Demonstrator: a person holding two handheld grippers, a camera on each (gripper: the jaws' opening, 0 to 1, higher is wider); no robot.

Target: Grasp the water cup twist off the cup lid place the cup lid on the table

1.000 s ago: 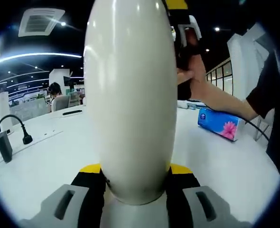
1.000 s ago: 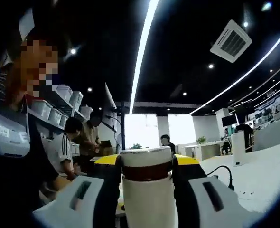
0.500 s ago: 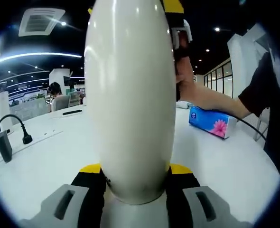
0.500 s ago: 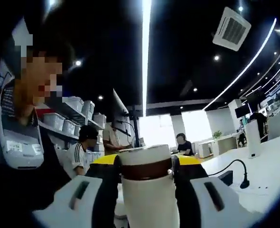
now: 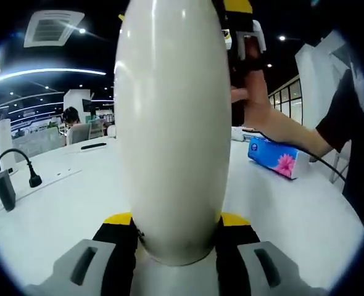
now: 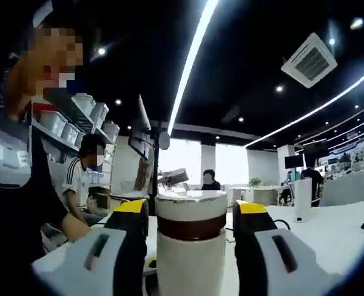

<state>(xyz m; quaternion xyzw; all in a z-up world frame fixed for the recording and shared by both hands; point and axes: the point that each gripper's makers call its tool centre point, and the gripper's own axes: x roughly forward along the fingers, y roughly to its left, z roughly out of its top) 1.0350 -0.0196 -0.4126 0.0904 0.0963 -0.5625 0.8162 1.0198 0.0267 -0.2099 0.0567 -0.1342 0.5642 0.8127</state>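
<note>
— Where the left gripper (image 5: 176, 229) meets it, what is that big pale shape?

— One tall, glossy cream-white water cup (image 5: 173, 123). Its rounded lower end sits between the yellow-tipped black jaws, which pinch it from both sides, and its long axis runs straight away from the camera, up the left gripper view. It is lifted off the white table (image 5: 65, 209).

— And its far end?

— In the right gripper view the same cup stands upright, a dark brown band below one white cup lid (image 6: 190, 205). The right gripper (image 6: 190, 216) straddles the lid, a yellow-tipped jaw on either side. A sliver of background shows between each jaw and the lid, so I cannot tell whether they actually press on it. The lid is on the cup; what the cup holds is hidden.

— Anything else close by?

— In the left gripper view a hand (image 5: 256, 102) grips the other gripper at the cup's top end. On the table beyond lies one blue tissue pack with a pink flower (image 5: 276, 158), closed. To the left stand one black gooseneck microphone (image 5: 23, 165) and a dark box beside it.

— Farther back?

— In the right gripper view, shelves carry several clear plastic storage bins (image 6: 92, 117); their contents are too small to tell.
</note>
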